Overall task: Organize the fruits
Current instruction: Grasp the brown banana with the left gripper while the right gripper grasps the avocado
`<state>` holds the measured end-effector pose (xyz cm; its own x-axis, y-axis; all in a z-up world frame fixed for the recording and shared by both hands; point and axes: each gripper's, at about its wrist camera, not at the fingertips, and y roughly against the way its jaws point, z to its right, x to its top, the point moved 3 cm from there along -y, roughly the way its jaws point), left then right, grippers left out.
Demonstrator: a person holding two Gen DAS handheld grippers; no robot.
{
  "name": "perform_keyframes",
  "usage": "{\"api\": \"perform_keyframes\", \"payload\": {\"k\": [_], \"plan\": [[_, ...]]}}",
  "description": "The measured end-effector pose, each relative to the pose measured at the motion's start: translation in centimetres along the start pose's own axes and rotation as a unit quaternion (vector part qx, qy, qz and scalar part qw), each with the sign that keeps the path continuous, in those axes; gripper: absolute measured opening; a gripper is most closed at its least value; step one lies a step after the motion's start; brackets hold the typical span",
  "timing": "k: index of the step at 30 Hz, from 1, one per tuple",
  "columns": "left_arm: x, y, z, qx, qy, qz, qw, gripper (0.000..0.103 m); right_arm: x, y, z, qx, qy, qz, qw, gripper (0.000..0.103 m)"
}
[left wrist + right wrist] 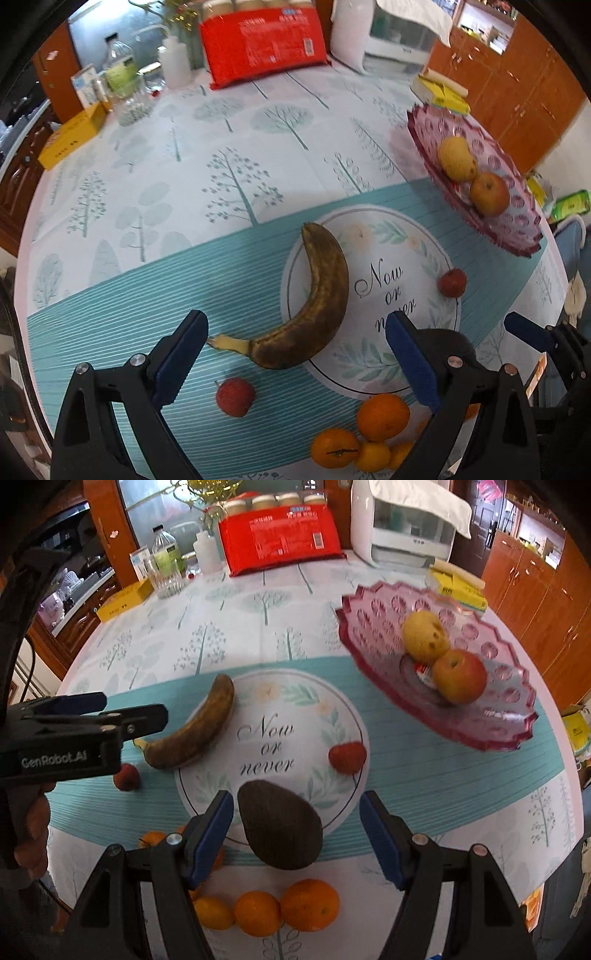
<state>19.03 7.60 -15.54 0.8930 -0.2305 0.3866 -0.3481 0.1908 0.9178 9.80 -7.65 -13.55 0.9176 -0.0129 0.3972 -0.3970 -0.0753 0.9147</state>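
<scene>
A browned banana (321, 295) lies on the tablecloth, its stem end between the fingers of my open left gripper (297, 321), which hovers over it without touching. My right gripper (297, 801) is open around a dark avocado (280, 823); the left pad is close to it and the right pad is well clear. Two small red fruits (347, 757) (126, 777) and several oranges (310, 904) lie loose nearby. The pink glass dish (376, 627) at the right holds a yellow pear (424, 635) and an apple (460, 677). From the right wrist view the left gripper (110, 716) shows at the left, held by a hand.
At the table's far side stand a red package (280, 535), a white appliance (402, 528), bottles and a glass (166, 568), and a yellow box (122, 600). A yellow book (458, 583) lies behind the dish. Wooden cabinets (546, 590) line the right.
</scene>
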Motion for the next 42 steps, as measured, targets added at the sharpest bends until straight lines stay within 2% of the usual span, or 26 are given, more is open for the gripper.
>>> {"api": "perform_keyframes", "payload": {"k": [14,22,28,33,36,40,42], "plan": [[0.2,-4.7,1.2,-0.014,-0.010,-0.058,0.9982,0.096,-1.2,-2.7,-0.4,0.009,0.018,-0.037,0.999,0.071],[0.2,-6.1,1.3,-0.017,0.000,-0.066,0.9977,0.096,-1.6,-4.3,0.1,0.039,0.003,-0.061,0.997,0.071],[-0.1,-7.3,1.6,-0.020,-0.003,-0.088,0.9959,0.096,-1.5,-4.7,0.4,0.058,-0.009,-0.066,0.996,0.071],[-0.4,-8.0,1.8,-0.004,-0.016,-0.104,0.9944,0.096,-1.5,-5.0,0.4,0.062,-0.006,-0.071,0.996,0.071],[-0.4,-8.3,1.8,0.014,-0.017,-0.107,0.9941,0.089,-1.5,-5.2,0.3,0.064,-0.002,-0.075,0.995,0.070],[-0.3,-8.2,1.2,0.025,-0.014,-0.096,0.9950,0.067,-1.7,-5.6,0.0,0.075,0.006,-0.082,0.994,0.060],[-0.3,-8.1,1.1,0.019,-0.015,-0.095,0.9952,0.064,-1.6,-5.9,-0.4,0.074,0.014,-0.081,0.994,0.060]]}}
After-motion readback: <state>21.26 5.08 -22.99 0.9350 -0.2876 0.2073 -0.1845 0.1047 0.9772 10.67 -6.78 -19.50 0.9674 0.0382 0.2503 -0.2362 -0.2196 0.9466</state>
